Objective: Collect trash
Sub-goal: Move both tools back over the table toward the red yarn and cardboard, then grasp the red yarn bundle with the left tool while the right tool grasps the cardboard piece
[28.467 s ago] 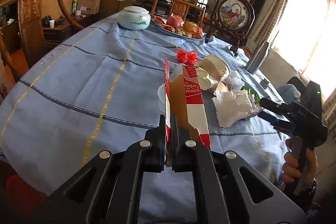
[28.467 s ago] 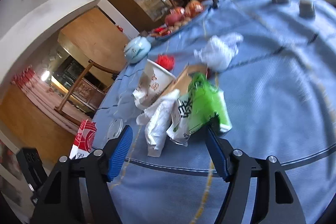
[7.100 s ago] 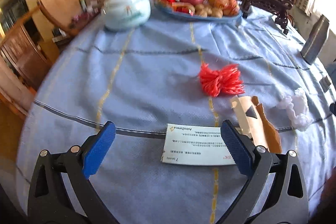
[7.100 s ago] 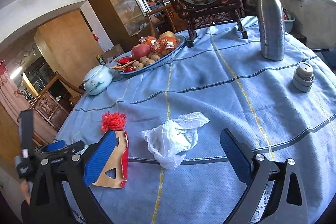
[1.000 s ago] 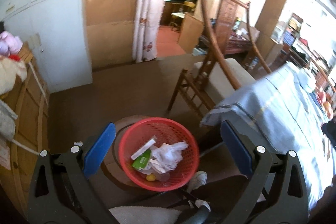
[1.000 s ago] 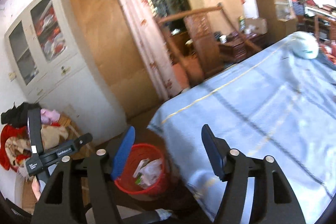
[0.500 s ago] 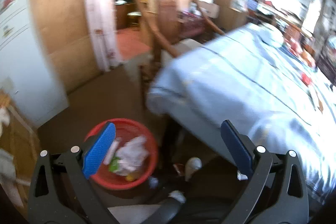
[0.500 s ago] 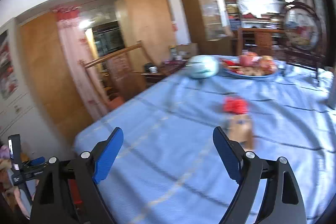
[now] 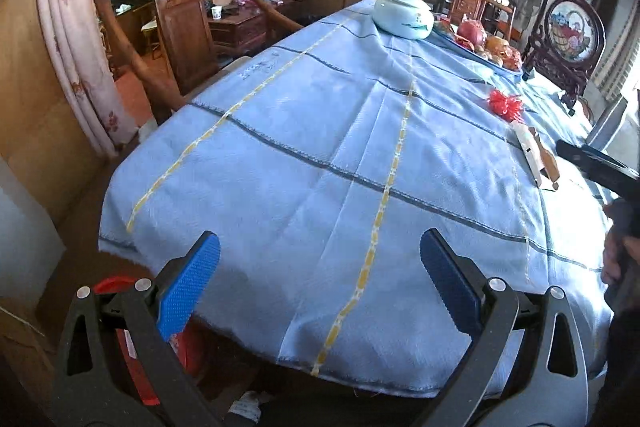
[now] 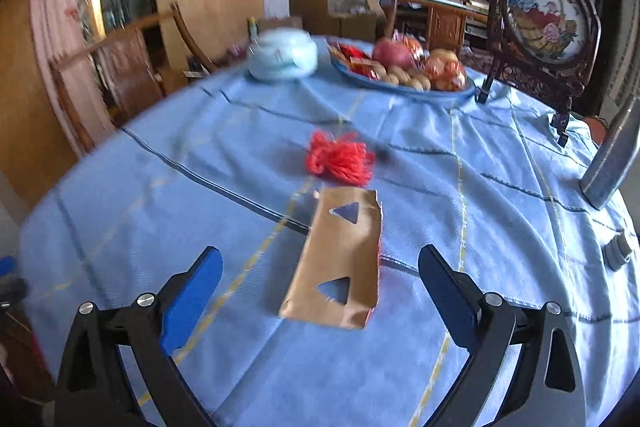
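Note:
A torn brown cardboard piece (image 10: 340,267) with triangular cut-outs lies flat on the blue tablecloth (image 10: 160,195). My right gripper (image 10: 318,293) hovers just short of it. Its jaws are opening wide, and the cardboard sits ahead between the blue pads (image 10: 192,295), untouched. A red yarn tassel (image 10: 340,159) lies just beyond the cardboard. My left gripper (image 9: 318,287) is open and empty over the table's near edge. Far to its right lie the cardboard (image 9: 536,155) and the tassel (image 9: 505,103). The red trash basket (image 9: 108,283) shows on the floor behind the left finger.
At the far side stand a pale ceramic jar (image 10: 282,59), a fruit plate (image 10: 400,71) and a framed embroidery screen (image 10: 544,23). A metal bottle (image 10: 612,155) and its cap (image 10: 618,251) are at the right. A wooden chair (image 9: 172,27) stands left of the table.
Both views have swung from the red basket on the floor up onto the table. The right jaws have spread wider, and the cardboard now lies ahead between them.

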`<action>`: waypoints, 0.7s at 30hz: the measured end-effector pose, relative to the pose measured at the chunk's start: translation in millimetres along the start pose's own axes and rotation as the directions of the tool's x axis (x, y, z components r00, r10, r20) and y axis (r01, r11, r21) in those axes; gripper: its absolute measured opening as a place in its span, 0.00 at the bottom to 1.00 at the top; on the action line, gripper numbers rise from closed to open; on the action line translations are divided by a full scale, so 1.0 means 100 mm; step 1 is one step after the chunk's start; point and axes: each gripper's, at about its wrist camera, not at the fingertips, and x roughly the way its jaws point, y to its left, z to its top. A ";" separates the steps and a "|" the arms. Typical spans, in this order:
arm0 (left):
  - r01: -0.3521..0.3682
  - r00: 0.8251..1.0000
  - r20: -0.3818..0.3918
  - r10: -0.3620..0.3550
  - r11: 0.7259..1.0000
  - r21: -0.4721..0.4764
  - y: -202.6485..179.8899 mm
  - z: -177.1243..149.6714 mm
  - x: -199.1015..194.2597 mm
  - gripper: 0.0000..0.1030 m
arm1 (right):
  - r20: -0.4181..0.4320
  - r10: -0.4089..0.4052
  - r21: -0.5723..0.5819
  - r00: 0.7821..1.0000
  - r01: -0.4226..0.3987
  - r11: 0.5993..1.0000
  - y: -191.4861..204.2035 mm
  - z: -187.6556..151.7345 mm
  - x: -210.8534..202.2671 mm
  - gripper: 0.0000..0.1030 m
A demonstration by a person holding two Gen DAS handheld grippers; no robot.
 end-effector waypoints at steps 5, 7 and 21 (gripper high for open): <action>-0.025 1.000 0.005 0.025 0.999 0.038 -0.07 0.12 0.02 0.93 | -0.104 -0.069 -0.040 0.992 0.065 0.997 0.05 -0.05 0.34 0.94; -0.031 0.999 0.012 0.030 0.997 0.070 -0.16 0.24 0.06 0.93 | -0.125 -0.050 -0.026 0.991 0.047 0.999 0.00 -0.11 0.39 0.82; 0.117 0.993 -0.043 -0.109 0.933 0.341 -1.75 1.19 0.80 0.94 | 0.055 -0.029 0.250 0.998 0.015 0.968 -0.95 -0.23 -0.24 0.59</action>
